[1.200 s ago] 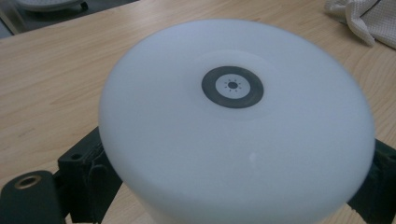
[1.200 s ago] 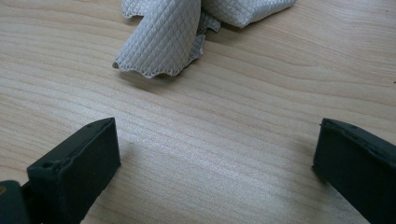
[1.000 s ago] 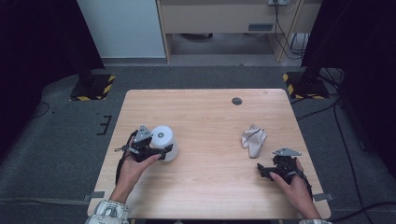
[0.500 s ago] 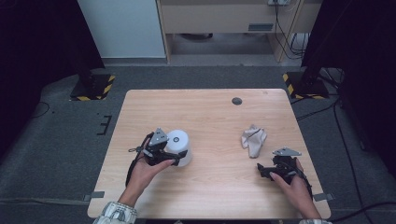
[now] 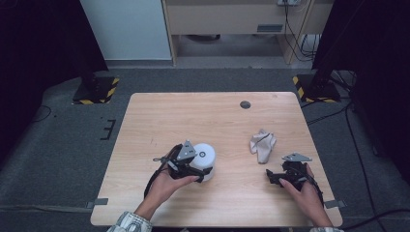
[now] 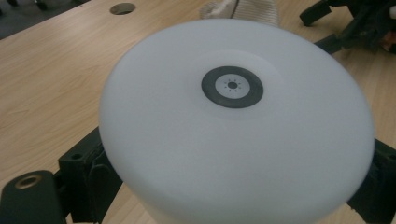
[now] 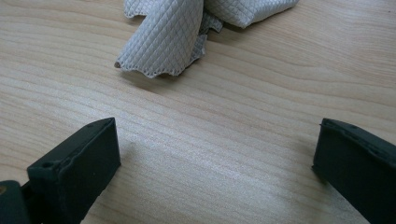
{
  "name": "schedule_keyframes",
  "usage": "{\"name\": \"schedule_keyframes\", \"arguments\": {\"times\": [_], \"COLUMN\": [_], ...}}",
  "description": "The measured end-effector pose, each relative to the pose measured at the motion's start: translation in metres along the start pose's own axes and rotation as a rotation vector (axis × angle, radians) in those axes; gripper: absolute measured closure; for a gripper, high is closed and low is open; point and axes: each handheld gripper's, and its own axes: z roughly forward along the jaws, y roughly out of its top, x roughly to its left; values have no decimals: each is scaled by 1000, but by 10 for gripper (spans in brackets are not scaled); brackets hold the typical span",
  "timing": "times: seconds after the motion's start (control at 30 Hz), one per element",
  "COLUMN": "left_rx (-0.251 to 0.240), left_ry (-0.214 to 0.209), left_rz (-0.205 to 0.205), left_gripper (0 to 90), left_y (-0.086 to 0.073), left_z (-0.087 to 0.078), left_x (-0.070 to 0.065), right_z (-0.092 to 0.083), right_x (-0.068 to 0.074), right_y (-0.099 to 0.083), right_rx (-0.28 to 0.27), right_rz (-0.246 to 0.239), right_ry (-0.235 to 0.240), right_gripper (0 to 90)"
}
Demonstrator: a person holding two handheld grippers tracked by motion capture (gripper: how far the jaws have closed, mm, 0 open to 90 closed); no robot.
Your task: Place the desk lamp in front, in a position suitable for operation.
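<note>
A white round canister with a dark ring in the middle of its top sits near the centre of the wooden table. My left gripper is shut on it, one black jaw on each flank. In the left gripper view the canister sits large and close between the jaws of the left gripper. A crumpled grey quilted cloth lies to the right. My right gripper rests low near the front right edge, open, with bare wood between its jaws. In the right gripper view the cloth lies just beyond the right gripper.
A dark round hole is set in the table near its far edge. In the left gripper view, the cloth and the other gripper show behind the canister. Grey floor surrounds the table, with black stands and cables at both back corners.
My left gripper has carried the white canister to the right, from the table's left part toward its centre. The right gripper and the cloth have not moved.
</note>
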Motion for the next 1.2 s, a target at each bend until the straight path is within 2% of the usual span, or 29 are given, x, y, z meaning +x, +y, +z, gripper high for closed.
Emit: {"name": "schedule_keyframes", "arguments": {"times": [0.17,0.47,0.83,1.2], "left_rx": [5,4,28,-2], "left_ry": [-33,-80,-118,-133], "left_rz": [29,40,48,22], "left_gripper": [76,76,75,53], "left_y": [6,6,-1,-8], "left_z": [9,15,22,24], "left_x": [-15,-28,-28,-27], "right_z": [0,0,0,0], "right_x": [0,0,0,0], "right_y": [0,0,0,0], "right_rx": [0,0,0,0], "right_rz": [-1,-4,-4,-6], "right_ry": [0,2,2,4], "right_gripper": [8,8,7,8]}}
